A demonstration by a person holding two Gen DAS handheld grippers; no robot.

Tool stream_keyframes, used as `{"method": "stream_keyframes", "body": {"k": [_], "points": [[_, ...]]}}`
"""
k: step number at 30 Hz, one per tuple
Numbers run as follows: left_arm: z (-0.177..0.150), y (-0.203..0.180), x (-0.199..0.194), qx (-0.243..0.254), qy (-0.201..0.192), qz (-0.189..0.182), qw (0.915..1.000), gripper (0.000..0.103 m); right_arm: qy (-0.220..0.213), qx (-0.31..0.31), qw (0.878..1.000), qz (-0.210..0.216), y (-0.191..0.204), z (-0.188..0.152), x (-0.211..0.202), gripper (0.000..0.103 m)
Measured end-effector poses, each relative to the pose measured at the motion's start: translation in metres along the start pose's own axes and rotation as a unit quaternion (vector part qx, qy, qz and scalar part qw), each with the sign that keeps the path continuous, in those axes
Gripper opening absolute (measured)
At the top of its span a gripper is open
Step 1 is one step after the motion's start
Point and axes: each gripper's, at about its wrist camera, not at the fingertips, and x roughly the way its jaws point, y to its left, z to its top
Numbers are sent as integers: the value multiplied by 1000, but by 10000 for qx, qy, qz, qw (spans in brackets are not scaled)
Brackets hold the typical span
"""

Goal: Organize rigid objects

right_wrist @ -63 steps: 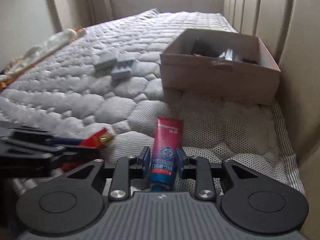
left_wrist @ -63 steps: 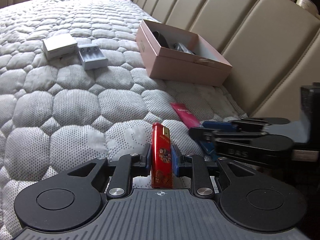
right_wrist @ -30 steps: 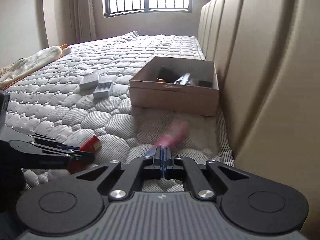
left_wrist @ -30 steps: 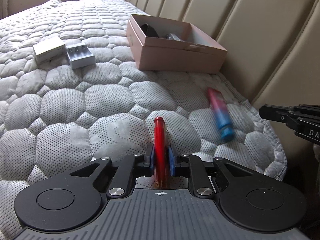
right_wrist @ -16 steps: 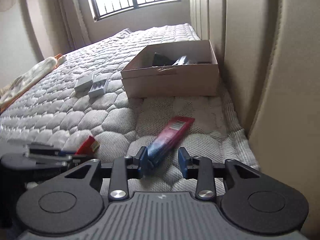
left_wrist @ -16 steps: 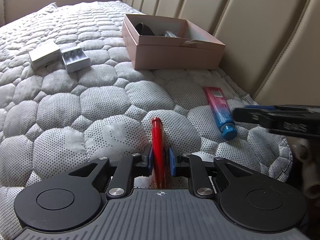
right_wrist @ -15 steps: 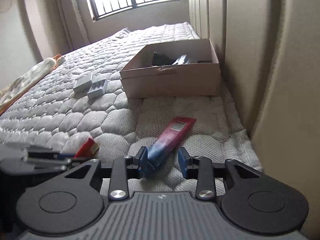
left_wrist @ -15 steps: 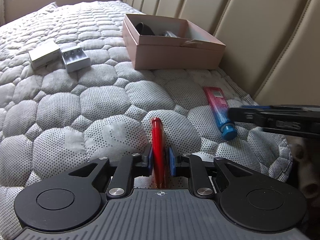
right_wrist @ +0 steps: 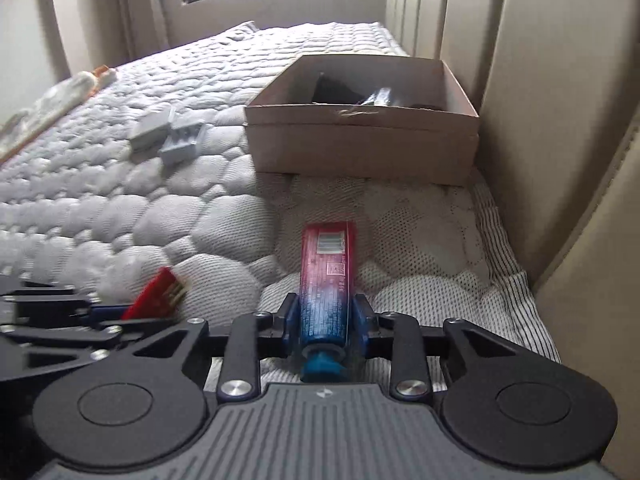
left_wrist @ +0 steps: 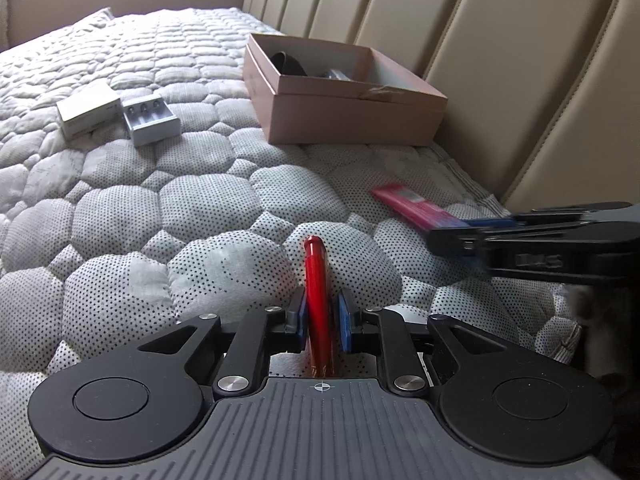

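Note:
My left gripper (left_wrist: 320, 316) is shut on a red lighter (left_wrist: 317, 280), held edge-on above the quilted mattress (left_wrist: 120, 220). The lighter also shows in the right wrist view (right_wrist: 158, 294). My right gripper (right_wrist: 325, 322) is shut on a red-and-blue tube (right_wrist: 326, 280), cap end toward the camera. The tube also shows in the left wrist view (left_wrist: 416, 206), with the right gripper (left_wrist: 472, 236) at its near end. An open pink cardboard box (left_wrist: 344, 96) holding dark items sits ahead by the headboard; it also shows in the right wrist view (right_wrist: 360, 136).
A white small box (left_wrist: 86, 108) and a grey battery charger (left_wrist: 150, 118) lie on the mattress left of the pink box. The padded beige headboard (left_wrist: 500, 60) runs along the right. A rolled cloth (right_wrist: 60, 96) lies at the far left edge.
The right gripper, open around the tube half a second ago, has closed on it. The tube now points straight ahead. The left gripper keeps hold of the lighter.

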Motion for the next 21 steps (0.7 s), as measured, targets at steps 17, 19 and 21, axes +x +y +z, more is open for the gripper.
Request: {"method": "stream_keyframes", "body": {"k": [17, 19, 21], "points": [[3, 3, 2, -249, -17, -174, 9995, 15, 45, -79, 9999, 99, -13, -13, -33, 28], [7, 3, 4, -295, -36, -175, 9994, 15, 166, -54, 9998, 54, -14, -17, -22, 28], [11, 2, 8, -260, 2, -141, 9996, 15, 265, 2, 9996, 32, -17, -20, -14, 29]]}}
